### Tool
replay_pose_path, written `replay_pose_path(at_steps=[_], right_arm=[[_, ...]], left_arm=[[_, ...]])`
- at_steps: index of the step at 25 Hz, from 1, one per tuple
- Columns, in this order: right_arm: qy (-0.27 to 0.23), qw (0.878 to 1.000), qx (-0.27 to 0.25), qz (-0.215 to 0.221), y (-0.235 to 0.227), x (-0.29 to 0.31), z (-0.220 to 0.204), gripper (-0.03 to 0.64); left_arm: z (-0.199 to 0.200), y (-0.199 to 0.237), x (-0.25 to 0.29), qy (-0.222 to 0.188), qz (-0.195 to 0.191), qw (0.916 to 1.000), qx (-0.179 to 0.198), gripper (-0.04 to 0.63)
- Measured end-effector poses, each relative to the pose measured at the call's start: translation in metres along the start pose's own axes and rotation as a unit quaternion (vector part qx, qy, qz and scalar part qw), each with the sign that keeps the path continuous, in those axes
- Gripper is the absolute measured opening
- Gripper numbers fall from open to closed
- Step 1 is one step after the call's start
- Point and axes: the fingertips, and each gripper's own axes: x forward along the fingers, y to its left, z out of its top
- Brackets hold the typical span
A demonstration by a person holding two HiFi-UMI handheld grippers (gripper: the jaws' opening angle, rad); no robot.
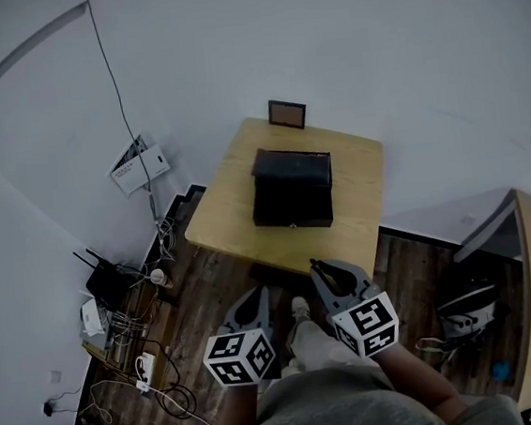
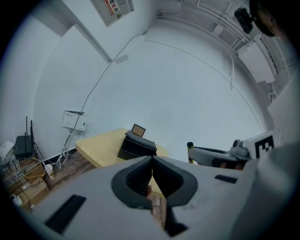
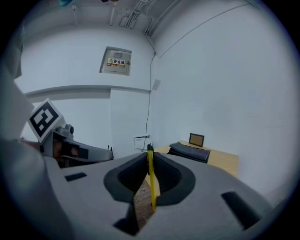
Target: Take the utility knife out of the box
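Utility knife (image 3: 151, 180) in closed right gripper (image 3: 149, 153)

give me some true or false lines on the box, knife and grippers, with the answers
1. The box sits on the table. True.
2. The left gripper holds the knife. False: its jaws are together on nothing; the yellow knife is clamped in the right gripper.
3. A frame stands at the table's far edge, behind the box. True.
4. The right gripper touches the box. False: it is held well apart from it, near the person.
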Motion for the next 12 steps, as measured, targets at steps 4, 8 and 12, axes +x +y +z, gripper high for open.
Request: replay_pose_path(at_steps=[4,8,12], right_arm=[[-0.004,1.0,0.004,0.003,-0.003,0.0006,-0.0001,0.037],[-0.008,1.0,0.006,0.003,-0.0056,0.0028,0.0023,0.037],[-0.01,1.0,0.006,0.007,-0.007,0.0042,0.0049,0.037]], left_arm=[[-0.0008,0.0002,0.0036,0.001,0.002,1.0,-0.003,0.005],[0.0003,-0.0009,0.0074,0.003,-0.002,1.0,-0.001,0.005],[0.001,-0.0025,0.0105,0.004,-0.003,1.0,0.0,0.005]])
